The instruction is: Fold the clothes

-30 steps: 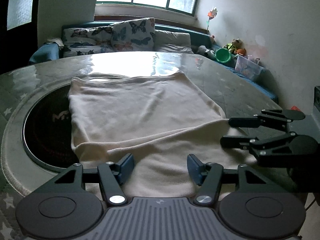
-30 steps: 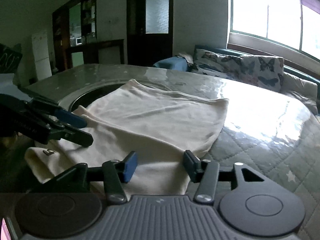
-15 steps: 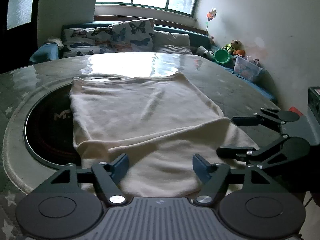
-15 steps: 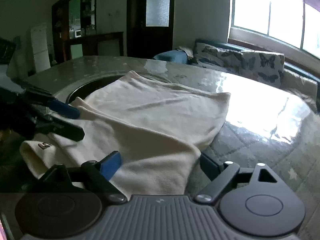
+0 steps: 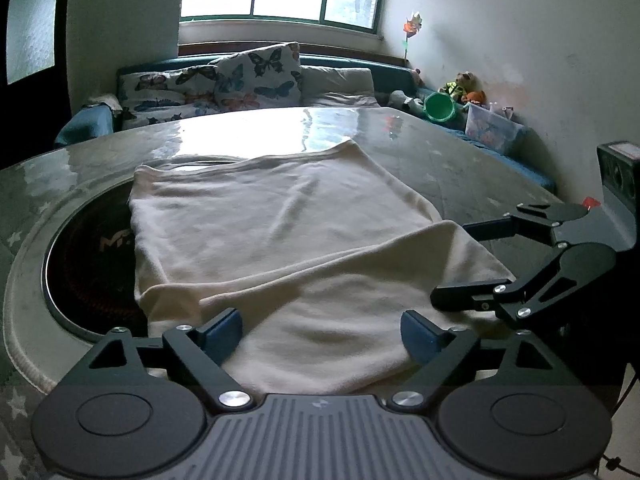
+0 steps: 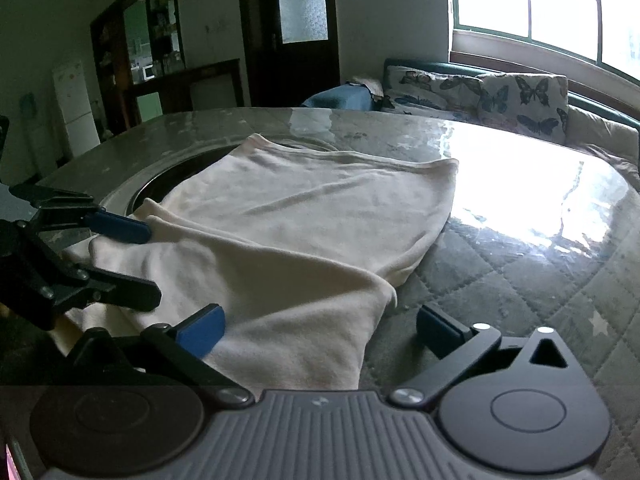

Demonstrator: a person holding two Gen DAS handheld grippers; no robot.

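Observation:
A cream garment (image 5: 280, 232) lies on the round table (image 5: 460, 168), its near part folded over itself. My left gripper (image 5: 320, 334) sits low at the garment's near edge. Its jaws are opening, and the cloth lies between the blue pads (image 5: 222, 330) without being pinched. My right gripper (image 6: 320, 330) hangs over the garment's (image 6: 304, 240) near right corner. Its jaws are also opening, with cloth under the left pad (image 6: 200, 330) only. Each gripper shows in the other's view, the right gripper (image 5: 452, 262) and the left gripper (image 6: 146, 266), both spread over the fold.
A dark round recess (image 5: 88, 264) in the tabletop lies partly under the garment's left side. Behind the table stands a sofa with butterfly cushions (image 5: 256, 76). Toys, a green bucket (image 5: 440, 106) and a plastic box (image 5: 494, 130) line the right wall. Glare covers the far tabletop (image 6: 520, 168).
Both grippers' jaws have spread much wider over the garment's near fold. The cloth has settled flat on the table. Neither hand has shifted much.

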